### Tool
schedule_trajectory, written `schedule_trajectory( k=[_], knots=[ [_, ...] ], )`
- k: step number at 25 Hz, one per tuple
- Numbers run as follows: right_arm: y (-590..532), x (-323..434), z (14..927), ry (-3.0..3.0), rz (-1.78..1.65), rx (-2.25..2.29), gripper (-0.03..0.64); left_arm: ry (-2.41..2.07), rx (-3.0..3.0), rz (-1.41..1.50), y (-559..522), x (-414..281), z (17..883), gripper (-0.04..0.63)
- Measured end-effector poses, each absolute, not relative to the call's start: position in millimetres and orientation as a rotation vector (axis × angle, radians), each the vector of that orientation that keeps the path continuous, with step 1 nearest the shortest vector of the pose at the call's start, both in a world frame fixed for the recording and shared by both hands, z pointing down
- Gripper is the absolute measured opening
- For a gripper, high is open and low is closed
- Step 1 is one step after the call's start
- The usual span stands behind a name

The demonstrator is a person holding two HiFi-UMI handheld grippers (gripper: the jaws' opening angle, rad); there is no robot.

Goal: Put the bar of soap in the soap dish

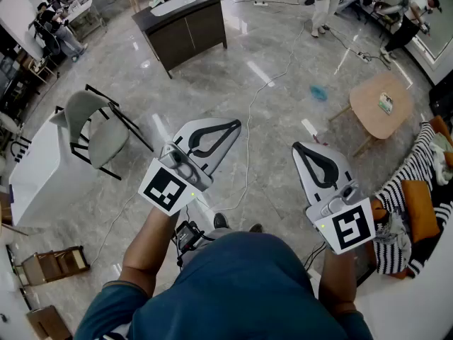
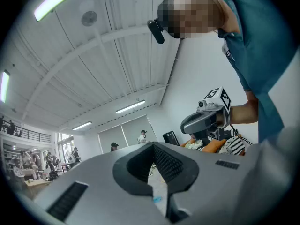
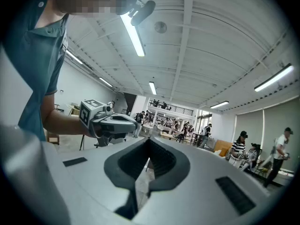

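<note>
No bar of soap and no soap dish shows in any view. In the head view my left gripper (image 1: 236, 125) is held out level over the marble floor, jaws closed together with nothing between them. My right gripper (image 1: 298, 147) is held level beside it, also shut and empty. In the left gripper view my left gripper (image 2: 152, 145) has its tips meeting, and the right gripper (image 2: 206, 120) shows off to the right. In the right gripper view my right gripper (image 3: 149, 141) is closed, and the left gripper (image 3: 110, 123) hangs to the left.
Below lies grey marble floor with a white cable (image 1: 248, 147) running across it. A grey chair (image 1: 100, 129) and a white table (image 1: 34, 170) stand left, a dark cabinet (image 1: 185, 25) far ahead, a round wooden table (image 1: 383, 103) right, striped cushions (image 1: 416, 183) near right. People stand far off.
</note>
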State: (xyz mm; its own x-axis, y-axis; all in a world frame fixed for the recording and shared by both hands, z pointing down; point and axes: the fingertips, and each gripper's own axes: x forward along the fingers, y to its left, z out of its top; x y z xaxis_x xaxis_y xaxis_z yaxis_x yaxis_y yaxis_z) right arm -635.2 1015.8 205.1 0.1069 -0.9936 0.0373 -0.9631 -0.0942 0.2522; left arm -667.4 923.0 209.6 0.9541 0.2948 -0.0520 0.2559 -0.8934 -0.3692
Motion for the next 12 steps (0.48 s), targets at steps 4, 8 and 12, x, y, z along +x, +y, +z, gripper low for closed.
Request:
schedule_trajectory(
  k=[4, 8, 12],
  knots=[
    [1026, -635, 204, -1.959, -0.218, 2.168, 0.014, -0.397, -2.742, 0.147, 933, -668, 209, 0.002],
    [1038, -629, 203, -1.965, -0.211, 2.178, 0.014, -0.393, -2.748, 0.148, 943, -662, 209, 0.002],
    [1049, -624, 206, -1.981, -0.213, 2.17, 0.014, -0.393, -2.751, 0.147, 956, -655, 211, 0.002]
  ],
)
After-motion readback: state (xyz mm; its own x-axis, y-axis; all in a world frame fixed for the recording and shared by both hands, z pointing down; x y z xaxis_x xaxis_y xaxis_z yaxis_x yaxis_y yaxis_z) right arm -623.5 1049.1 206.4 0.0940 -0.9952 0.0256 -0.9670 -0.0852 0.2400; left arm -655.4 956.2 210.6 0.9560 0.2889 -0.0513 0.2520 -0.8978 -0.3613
